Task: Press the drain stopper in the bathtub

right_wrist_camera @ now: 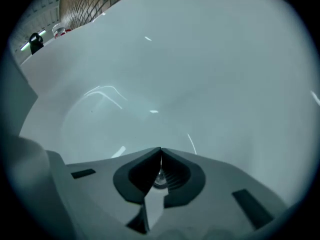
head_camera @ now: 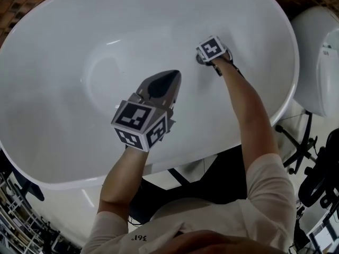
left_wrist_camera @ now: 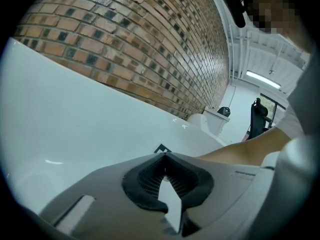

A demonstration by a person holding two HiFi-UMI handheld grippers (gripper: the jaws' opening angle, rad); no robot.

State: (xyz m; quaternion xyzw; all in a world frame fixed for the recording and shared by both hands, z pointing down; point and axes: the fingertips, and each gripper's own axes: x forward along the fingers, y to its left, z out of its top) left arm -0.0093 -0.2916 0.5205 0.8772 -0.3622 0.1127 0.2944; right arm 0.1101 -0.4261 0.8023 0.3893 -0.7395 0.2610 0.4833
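The white oval bathtub (head_camera: 47, 157) fills the head view. My right gripper (head_camera: 204, 59) reaches down to the tub floor at the far right, its marker cube (head_camera: 212, 47) on top. A small dark part of the drain stopper (head_camera: 199, 60) shows just beside the cube. In the right gripper view the right gripper (right_wrist_camera: 160, 150) is shut, and a bit of chrome stopper (right_wrist_camera: 160, 180) glints in the gap behind the closed tips. My left gripper (head_camera: 170, 78) hovers over the middle of the tub, shut on nothing. In its own view the left gripper (left_wrist_camera: 165, 155) points along the tub wall.
A white toilet (head_camera: 320, 62) stands right of the tub, also seen as the toilet (left_wrist_camera: 216, 118) past the rim. A brick wall (left_wrist_camera: 140, 49) runs behind the tub. Dark stands and cables (head_camera: 310, 163) crowd the floor at lower right.
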